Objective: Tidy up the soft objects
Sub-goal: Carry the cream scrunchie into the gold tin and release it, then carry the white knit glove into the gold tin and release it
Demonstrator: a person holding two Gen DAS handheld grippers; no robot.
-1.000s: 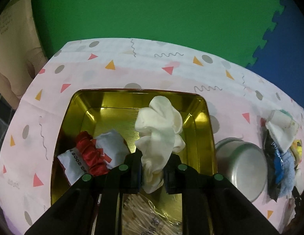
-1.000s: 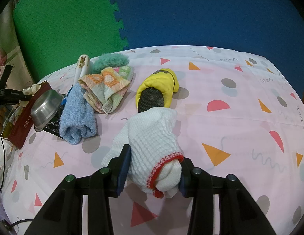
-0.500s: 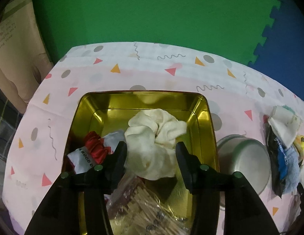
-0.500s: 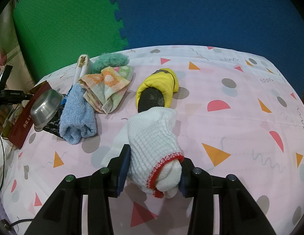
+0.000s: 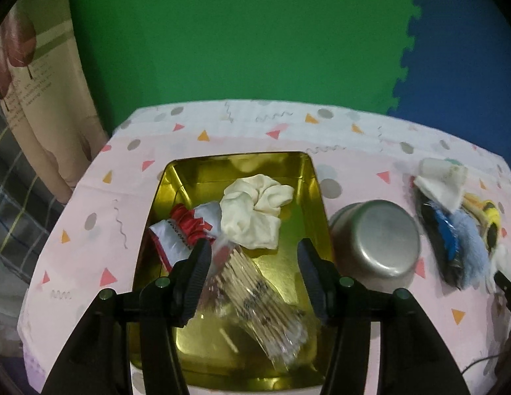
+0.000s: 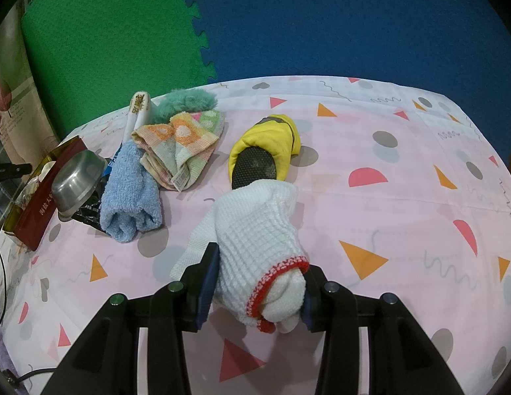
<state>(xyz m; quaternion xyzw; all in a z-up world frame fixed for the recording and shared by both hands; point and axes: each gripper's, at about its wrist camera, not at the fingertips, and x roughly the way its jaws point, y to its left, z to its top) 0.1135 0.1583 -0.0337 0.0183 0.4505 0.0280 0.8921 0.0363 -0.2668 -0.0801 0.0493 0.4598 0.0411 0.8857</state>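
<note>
While the left hand-held gripper (image 5: 253,260) hangs over the gold tin (image 5: 308,177), its jaws stand apart with nothing pinched between them. The cream scrunchie (image 5: 255,210) lies loose inside the tin, just past the fingertips and clear of both pads. Next to it on the left sits a red scrunchie (image 5: 186,222) wrapped around a white pouch with red print (image 5: 171,237), and nearer the camera there's a clear bag of wooden sticks (image 5: 258,293), pretty blurry.

To the right of the tin, on the pink patterned surface (image 5: 90,230), an upside-down steel bowl (image 5: 377,240) sits just beside the tin wall. Past that is a pile of soft stuff, too smeared to sort out from this side.

Over on the right wrist view, the right hand-held gripper (image 6: 257,291) is clamped on a white knit glove with a red cuff (image 6: 255,240). Both pads press into the cuff end and the rest of the glove drapes forward onto the surface. Beyond it lies a yellow slipper (image 6: 271,144), sole partly turned up, its dark sole touching or nearly touching the glove's far end. Further left are a folded pastel checked towel (image 6: 183,144), a rolled blue fuzzy sock (image 6: 130,191), a teal fluffy thing (image 6: 186,100) and a white item with gold print (image 6: 138,108), all bunched together. The steel bowl and tin sit at the far left edge.
</note>
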